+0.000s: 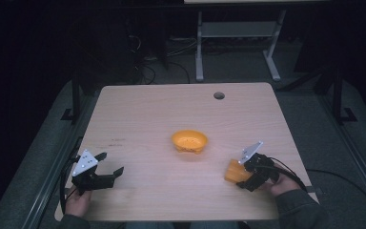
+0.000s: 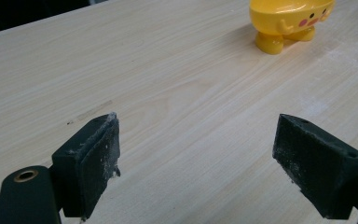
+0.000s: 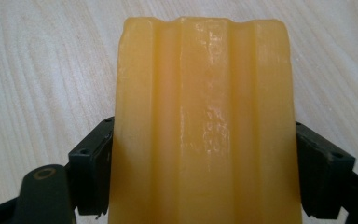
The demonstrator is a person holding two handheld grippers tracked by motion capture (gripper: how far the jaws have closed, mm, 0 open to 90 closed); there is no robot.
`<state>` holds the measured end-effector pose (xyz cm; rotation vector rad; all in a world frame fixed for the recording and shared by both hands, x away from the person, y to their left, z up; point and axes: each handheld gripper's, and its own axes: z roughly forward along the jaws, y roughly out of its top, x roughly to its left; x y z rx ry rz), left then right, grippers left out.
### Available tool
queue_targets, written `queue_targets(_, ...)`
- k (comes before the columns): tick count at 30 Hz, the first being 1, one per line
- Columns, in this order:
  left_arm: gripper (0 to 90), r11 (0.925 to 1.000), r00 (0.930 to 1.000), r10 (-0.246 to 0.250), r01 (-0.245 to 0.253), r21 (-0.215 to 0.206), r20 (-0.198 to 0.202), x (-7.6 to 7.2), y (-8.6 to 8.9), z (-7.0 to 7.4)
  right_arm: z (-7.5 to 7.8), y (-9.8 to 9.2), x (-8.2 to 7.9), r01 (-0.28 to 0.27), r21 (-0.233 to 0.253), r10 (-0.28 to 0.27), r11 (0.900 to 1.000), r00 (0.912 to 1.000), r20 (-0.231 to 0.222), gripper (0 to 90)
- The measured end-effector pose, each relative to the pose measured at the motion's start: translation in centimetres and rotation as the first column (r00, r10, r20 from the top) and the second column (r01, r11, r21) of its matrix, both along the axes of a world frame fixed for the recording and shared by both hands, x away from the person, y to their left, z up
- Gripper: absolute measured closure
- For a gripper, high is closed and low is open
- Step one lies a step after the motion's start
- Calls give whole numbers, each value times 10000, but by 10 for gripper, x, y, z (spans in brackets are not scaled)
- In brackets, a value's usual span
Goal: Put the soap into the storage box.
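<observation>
Item: orange block (image 3: 205, 121), ridged and glossy, is clasped between the jaws of the right gripper (image 1: 248, 175) at the near right of the desk (image 1: 138, 109); in the right gripper view the jaws are seen pressed against both of its sides. From the high view it cannot be told whether the block rests on the desk or is held just above it. Item: yellow bowl (image 1: 189, 141), footed and painted with a cartoon face, stands upright near the desk's centre, well apart from both grippers. Item: left gripper (image 1: 108, 166), at the near left, is held with its jaws spread wide and nothing between them, pointed toward the bowl across bare wood. Step in hand, as judged: the block is gripped and ready for carrying, the bowl being the likely destination. Next move, as judged: the block is to be lifted, brought forward and left over the bowl's rim, then released inside. Obstructions: none are noted on the path between block and bowl. Other fittings: a cable hole (image 1: 218, 95) at the desk's far edge; a table frame (image 1: 238, 43) on the floor beyond.
</observation>
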<state>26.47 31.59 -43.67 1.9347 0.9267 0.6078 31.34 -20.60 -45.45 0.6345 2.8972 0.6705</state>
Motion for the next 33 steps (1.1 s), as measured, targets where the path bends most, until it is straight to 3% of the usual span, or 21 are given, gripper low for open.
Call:
queue_targets(6,142,10000,10000,-9,9,20,-9,0,0,0,3,0,-2,-306,-33,306,9995,9994,129,207)
queue_targets(13,142,10000,10000,0,0,32,-15,0,1,1,15,-2,0,-413,273,403,9988,9985,363,207)
queue_targets(33,142,10000,10000,-19,19,32,-12,0,0,1,42,12,23,-942,557,903,9940,9935,691,207)
